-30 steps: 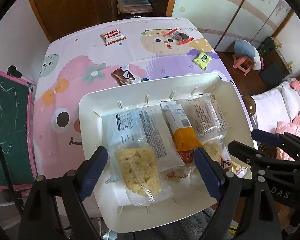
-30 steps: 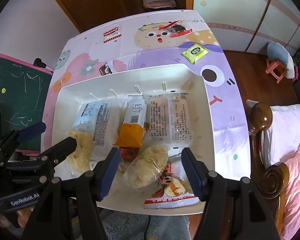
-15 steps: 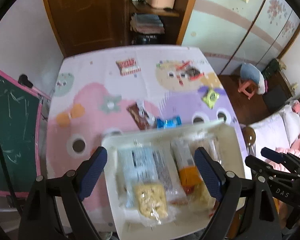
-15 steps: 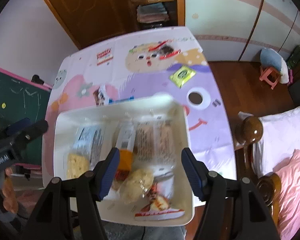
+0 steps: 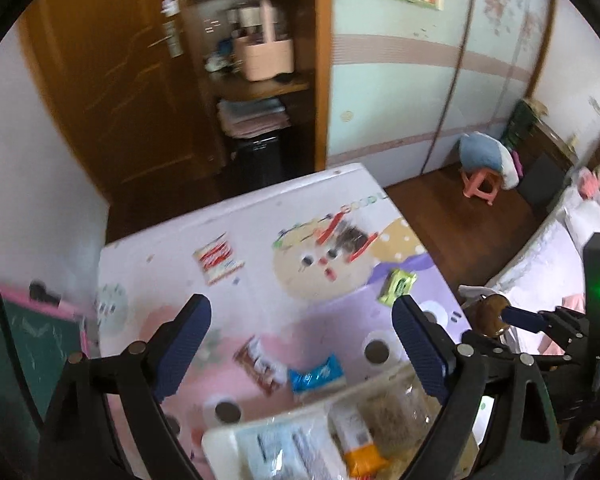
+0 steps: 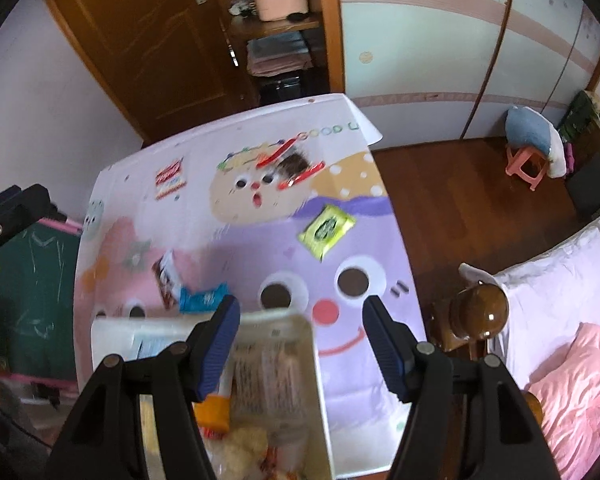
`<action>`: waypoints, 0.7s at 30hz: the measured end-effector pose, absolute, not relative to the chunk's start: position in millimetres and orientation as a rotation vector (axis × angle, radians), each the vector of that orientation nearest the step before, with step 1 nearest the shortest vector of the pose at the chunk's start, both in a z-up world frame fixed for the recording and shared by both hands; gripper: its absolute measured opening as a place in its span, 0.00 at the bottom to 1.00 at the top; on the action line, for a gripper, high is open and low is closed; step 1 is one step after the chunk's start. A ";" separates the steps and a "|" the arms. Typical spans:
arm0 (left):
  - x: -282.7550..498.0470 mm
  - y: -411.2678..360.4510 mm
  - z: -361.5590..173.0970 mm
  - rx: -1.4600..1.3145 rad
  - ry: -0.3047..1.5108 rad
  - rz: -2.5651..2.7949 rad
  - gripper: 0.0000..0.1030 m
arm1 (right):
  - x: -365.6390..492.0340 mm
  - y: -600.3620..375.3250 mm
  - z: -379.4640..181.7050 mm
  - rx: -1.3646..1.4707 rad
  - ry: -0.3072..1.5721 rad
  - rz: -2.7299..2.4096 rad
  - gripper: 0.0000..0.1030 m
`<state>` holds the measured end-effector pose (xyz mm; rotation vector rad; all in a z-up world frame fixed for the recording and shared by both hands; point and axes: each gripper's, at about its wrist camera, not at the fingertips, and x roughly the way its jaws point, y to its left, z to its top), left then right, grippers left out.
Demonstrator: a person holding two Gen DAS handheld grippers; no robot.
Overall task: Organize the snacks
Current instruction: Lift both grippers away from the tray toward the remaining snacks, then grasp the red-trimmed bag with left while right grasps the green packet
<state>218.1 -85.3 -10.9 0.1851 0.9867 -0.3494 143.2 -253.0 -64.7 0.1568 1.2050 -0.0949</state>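
**Both grippers empty above the snack table**

The left gripper (image 5: pixel 300 344) hangs over the cartoon-printed tablecloth (image 5: pixel 260 240) with its blue pads spread wide and nothing between them. Its jaws have just been opening a little further. The right gripper (image 6: pixel 300 344) has its jaws apart too, narrower than the left, with only the tablecloth and a tray corner showing in the gap.

The white tray (image 6: pixel 312 360) sits at the near edge of the table, holding several packets: clear bags with printed labels and an orange-ended packet (image 5: pixel 364 456). On the cloth outside the tray lie four loose snacks. A blue packet (image 6: pixel 204 300) and a brown packet (image 6: pixel 166 280) lie touching each other just beyond the tray's far rim. A yellow-green packet (image 6: pixel 326 230) lies further out on the purple patch. A red-and-white packet (image 6: pixel 170 178) lies near the far left corner.
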 end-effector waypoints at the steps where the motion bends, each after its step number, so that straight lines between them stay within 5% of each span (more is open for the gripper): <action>1: 230.6 -97.7 -13.6 0.206 0.986 -0.364 0.89 | 150.9 -257.5 -67.4 0.164 1.205 -0.103 0.62; 12: 333.8 -182.1 -101.3 0.322 1.155 -0.420 0.89 | 222.8 -299.8 -146.3 0.332 1.288 -0.189 0.62; 21: 392.7 -196.1 -193.0 0.140 1.321 -0.322 0.89 | 257.4 -308.1 -220.4 0.374 1.389 -0.237 0.58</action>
